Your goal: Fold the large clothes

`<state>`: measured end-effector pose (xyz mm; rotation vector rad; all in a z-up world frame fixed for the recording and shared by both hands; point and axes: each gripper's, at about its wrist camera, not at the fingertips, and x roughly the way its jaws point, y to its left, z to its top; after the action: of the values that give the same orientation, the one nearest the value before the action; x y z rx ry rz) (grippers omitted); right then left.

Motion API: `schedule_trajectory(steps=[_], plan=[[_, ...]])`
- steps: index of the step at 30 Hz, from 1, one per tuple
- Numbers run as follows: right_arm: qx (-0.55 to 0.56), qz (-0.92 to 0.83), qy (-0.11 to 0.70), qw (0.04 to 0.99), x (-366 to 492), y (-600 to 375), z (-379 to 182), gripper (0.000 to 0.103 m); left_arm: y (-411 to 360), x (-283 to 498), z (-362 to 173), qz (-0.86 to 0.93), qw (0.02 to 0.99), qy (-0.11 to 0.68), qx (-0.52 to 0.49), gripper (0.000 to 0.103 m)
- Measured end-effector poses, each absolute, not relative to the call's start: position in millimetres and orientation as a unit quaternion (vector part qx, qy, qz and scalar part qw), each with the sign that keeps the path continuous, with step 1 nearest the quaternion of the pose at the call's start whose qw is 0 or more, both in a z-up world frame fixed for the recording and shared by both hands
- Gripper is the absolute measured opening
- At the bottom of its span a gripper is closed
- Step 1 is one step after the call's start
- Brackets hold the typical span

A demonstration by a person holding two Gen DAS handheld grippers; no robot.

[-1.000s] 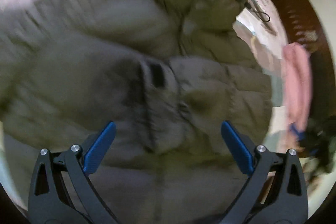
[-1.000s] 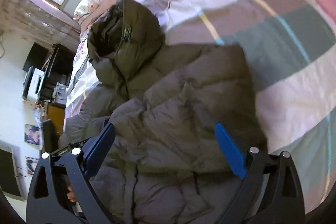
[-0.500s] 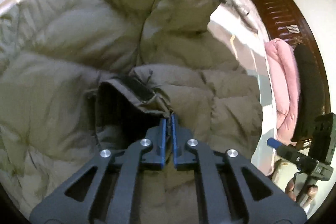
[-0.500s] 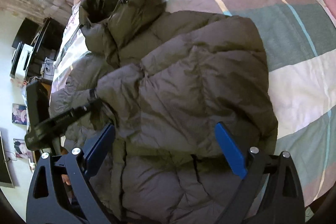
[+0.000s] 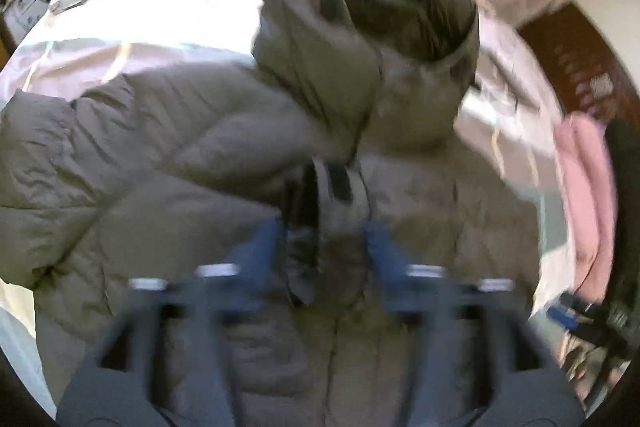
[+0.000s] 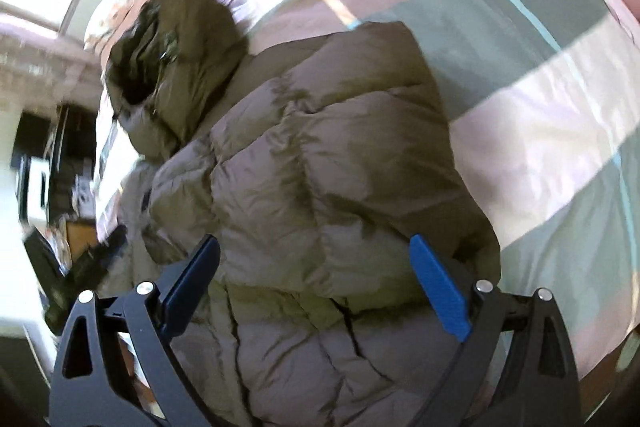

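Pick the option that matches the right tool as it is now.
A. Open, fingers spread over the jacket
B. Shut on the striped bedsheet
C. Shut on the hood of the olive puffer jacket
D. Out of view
A: the right tool shows its blue-padded fingers spread wide apart above the olive quilted puffer jacket, gripping nothing.

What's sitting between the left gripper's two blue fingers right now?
In the blurred left wrist view, the left gripper stands parted around the sleeve cuff of the puffer jacket; contact cannot be told.
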<state>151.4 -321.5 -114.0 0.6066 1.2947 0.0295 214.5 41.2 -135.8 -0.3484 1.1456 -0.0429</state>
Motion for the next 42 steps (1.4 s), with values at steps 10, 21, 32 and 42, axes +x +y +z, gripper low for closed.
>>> schedule_trajectory(steps=[10, 21, 32, 42], plan=[[0.277, -0.021, 0.602, 0.749, 152.3, -333.7, -125.3, 0.096, -7.2, 222.8, -176.7, -0.091, 0.8, 0.582, -0.116, 0.042], [0.198, 0.02, 0.601, 0.774, 155.3, -292.7, -129.0, 0.096, 7.3, 224.0, -168.5, -0.024, 0.816, 0.571, -0.085, 0.007], [0.122, -0.013, 0.672, 0.73, 162.3, -277.5, -184.9, 0.096, 39.3, 227.8, -179.6, 0.042, 0.802, 0.593, -0.065, 0.007], [0.12, -0.024, 0.544, 0.83, 167.0, -285.9, -125.2, 0.095, 17.1, 219.8, -128.0, -0.012, 0.863, 0.502, -0.061, 0.027]])
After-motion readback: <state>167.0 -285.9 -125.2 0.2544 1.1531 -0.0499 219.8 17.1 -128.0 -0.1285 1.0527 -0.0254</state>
